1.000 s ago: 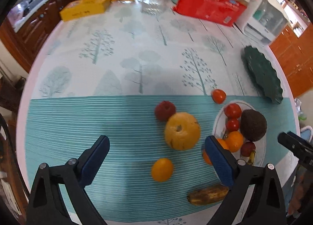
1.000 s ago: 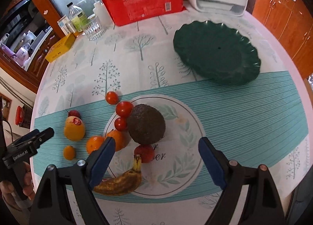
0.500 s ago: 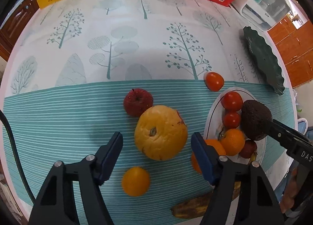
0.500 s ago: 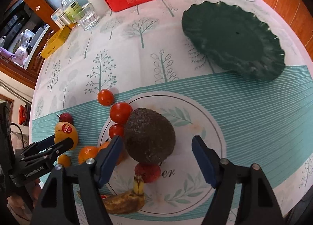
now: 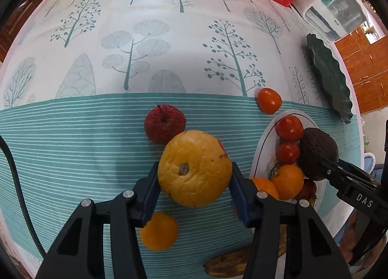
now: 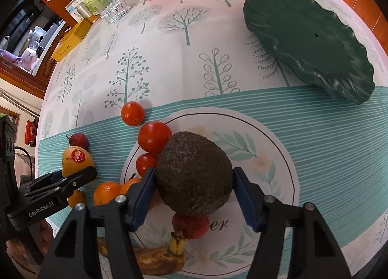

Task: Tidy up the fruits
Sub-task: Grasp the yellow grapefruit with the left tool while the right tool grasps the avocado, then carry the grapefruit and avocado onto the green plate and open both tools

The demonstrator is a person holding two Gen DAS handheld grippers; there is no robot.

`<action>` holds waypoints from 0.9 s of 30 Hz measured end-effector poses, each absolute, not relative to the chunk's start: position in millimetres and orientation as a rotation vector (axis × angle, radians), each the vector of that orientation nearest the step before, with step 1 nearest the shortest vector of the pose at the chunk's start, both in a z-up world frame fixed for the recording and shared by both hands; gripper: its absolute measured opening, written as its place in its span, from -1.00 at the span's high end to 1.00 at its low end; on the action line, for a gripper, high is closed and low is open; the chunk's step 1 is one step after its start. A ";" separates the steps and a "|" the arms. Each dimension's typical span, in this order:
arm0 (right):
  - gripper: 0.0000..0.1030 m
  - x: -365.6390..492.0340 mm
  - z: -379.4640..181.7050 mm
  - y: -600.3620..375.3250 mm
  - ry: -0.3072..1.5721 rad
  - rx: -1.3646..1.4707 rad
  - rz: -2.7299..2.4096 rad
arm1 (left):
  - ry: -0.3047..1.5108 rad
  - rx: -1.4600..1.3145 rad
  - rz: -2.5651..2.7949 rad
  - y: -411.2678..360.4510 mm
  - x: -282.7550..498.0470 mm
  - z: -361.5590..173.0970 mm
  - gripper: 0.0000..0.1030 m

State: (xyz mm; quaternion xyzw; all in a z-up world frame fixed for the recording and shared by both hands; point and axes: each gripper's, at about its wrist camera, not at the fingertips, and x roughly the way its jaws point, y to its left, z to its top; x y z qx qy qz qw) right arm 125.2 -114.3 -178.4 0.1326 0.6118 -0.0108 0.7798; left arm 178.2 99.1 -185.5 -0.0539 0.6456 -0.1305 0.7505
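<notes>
Now that both have dropped from a wide hover, the left claw (image 5: 194,182) is closing around the big yellow fruit (image 5: 194,168) on the counter (image 5: 72,133) while the right claw (image 6: 192,188) closes on the avocado (image 6: 194,173) on the white plate (image 6: 278,157), both pickups imminent

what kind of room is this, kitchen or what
Probably a home kitchen or dining area: a round table under a tree-print tablecloth, wooden cabinets beside it, and bottles and a drinking glass at the table's far edge.

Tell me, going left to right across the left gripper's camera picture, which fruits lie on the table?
Red apple → big yellow-orange fruit between the left gripper's closing blue pads → lone tomato → avocado on the white plate.
</notes>
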 end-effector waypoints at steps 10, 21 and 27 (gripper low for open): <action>-0.20 122.6 -181.3 -111.4 1.308 0.257 -0.018 | 1.398 -0.109 -0.267 97.5 175.6 -185.1 0.04; -0.19 105.1 -161.4 -128.2 1.254 0.298 -0.065 | 1.328 -0.070 -0.287 98.6 156.4 -150.2 0.05; -0.19 85.8 -134.1 -135.6 1.197 0.289 -0.076 | 1.257 -0.043 -0.358 78.0 143.5 -110.4 0.05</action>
